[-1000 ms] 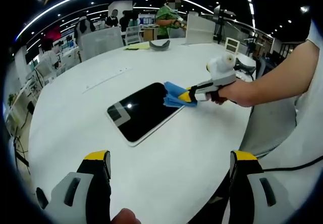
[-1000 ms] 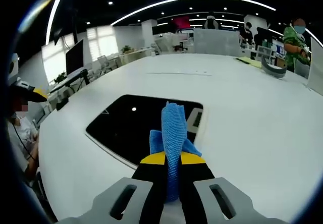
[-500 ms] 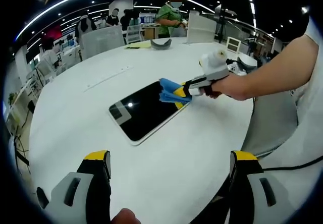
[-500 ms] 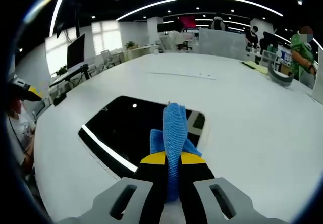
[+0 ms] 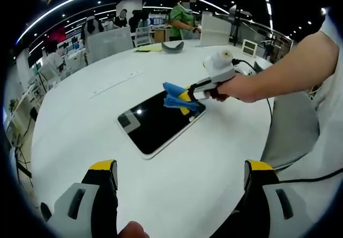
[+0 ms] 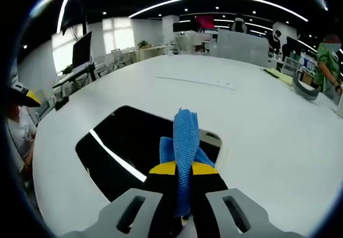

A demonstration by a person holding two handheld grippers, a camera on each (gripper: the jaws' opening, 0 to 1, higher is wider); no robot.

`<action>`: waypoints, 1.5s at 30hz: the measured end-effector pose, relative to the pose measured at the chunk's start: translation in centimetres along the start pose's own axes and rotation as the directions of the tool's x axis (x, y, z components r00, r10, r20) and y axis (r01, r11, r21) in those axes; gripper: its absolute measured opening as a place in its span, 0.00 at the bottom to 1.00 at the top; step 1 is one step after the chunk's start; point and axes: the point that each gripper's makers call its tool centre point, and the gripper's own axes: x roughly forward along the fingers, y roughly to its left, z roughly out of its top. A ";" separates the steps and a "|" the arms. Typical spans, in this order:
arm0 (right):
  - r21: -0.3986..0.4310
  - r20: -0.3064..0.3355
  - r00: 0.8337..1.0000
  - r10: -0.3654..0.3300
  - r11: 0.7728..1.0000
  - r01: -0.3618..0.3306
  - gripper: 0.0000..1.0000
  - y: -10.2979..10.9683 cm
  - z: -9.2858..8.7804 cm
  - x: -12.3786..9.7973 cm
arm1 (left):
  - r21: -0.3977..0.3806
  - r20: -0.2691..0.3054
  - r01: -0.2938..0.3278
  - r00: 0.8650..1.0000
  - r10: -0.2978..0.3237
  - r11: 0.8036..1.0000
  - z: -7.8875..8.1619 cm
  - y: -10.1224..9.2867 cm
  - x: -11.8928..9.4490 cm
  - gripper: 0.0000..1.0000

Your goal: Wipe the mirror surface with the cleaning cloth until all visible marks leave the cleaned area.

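Right gripper point(image 6: 182, 168) clamps the blue cloth point(image 6: 185, 141) pointing lengthwise along the mirror point(image 6: 126, 147); left gripper point(image 5: 179, 168) gapes empty.

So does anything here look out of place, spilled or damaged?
Nothing stands out. The mirror lies flat and whole on the white table. The right gripper holds the blue cloth at the mirror's edge. The left gripper is open above bare table.

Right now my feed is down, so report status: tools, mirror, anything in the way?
Right tool shut on blue cleaning cloth, over dark rectangular mirror. Left tool open, holding nothing, above white table. Nothing blocking the mirror.
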 end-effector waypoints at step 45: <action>-0.010 0.036 0.999 0.008 1.000 -0.008 0.03 0.0 2.0 2.7 | -0.035 0.012 0.008 1.000 -0.008 0.999 -0.3 0.8 0.6 0.99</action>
